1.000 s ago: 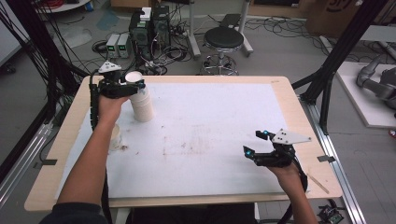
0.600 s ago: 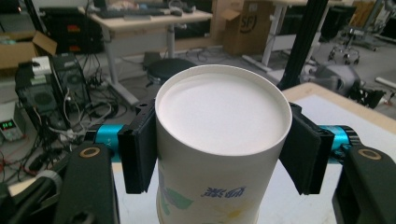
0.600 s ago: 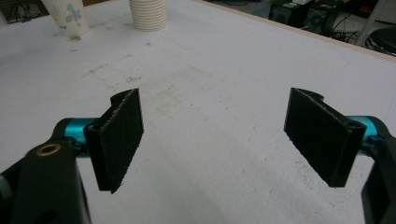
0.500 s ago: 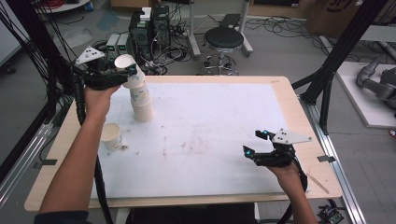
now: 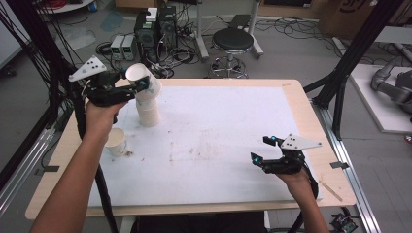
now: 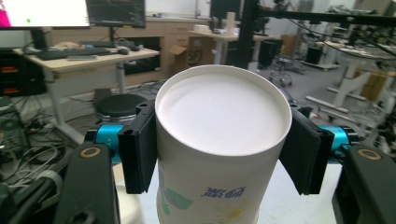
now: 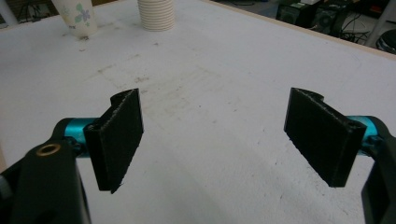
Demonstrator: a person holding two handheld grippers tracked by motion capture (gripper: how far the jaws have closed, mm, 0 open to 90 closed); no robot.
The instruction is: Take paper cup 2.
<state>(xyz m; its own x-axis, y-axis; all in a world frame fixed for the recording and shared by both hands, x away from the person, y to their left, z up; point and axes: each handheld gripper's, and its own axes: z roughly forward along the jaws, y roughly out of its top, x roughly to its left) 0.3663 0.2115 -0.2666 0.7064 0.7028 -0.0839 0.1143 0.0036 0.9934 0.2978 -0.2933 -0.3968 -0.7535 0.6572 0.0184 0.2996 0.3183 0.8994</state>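
Note:
My left gripper [image 5: 133, 90] is shut on a white paper cup [image 5: 138, 75] with a printed side, held tilted in the air above the stack of ribbed paper cups [image 5: 148, 110] at the table's far left. Its jaws have just been closing on the cup. In the left gripper view both pads [image 6: 140, 149] press the cup [image 6: 219, 116], whose round white end faces the camera. A single printed cup [image 5: 116, 141] stands upright nearer the person, left of the stack. My right gripper [image 5: 262, 149] hovers open over the near right of the white mat [image 5: 218, 126], nothing between its jaws.
The right gripper view looks across the stained mat [image 7: 210, 60] to the single cup [image 7: 77, 18] and the stack [image 7: 156, 14]. A thin wooden stick [image 5: 333, 189] lies near the table's right edge. A stool [image 5: 233, 41] and computer boxes [image 5: 155, 26] stand behind the table.
The left gripper has lifted the top cup off the stack, up and to the left, and tilted it. The single cup beside the forearm has come into sight. The right gripper stayed put.

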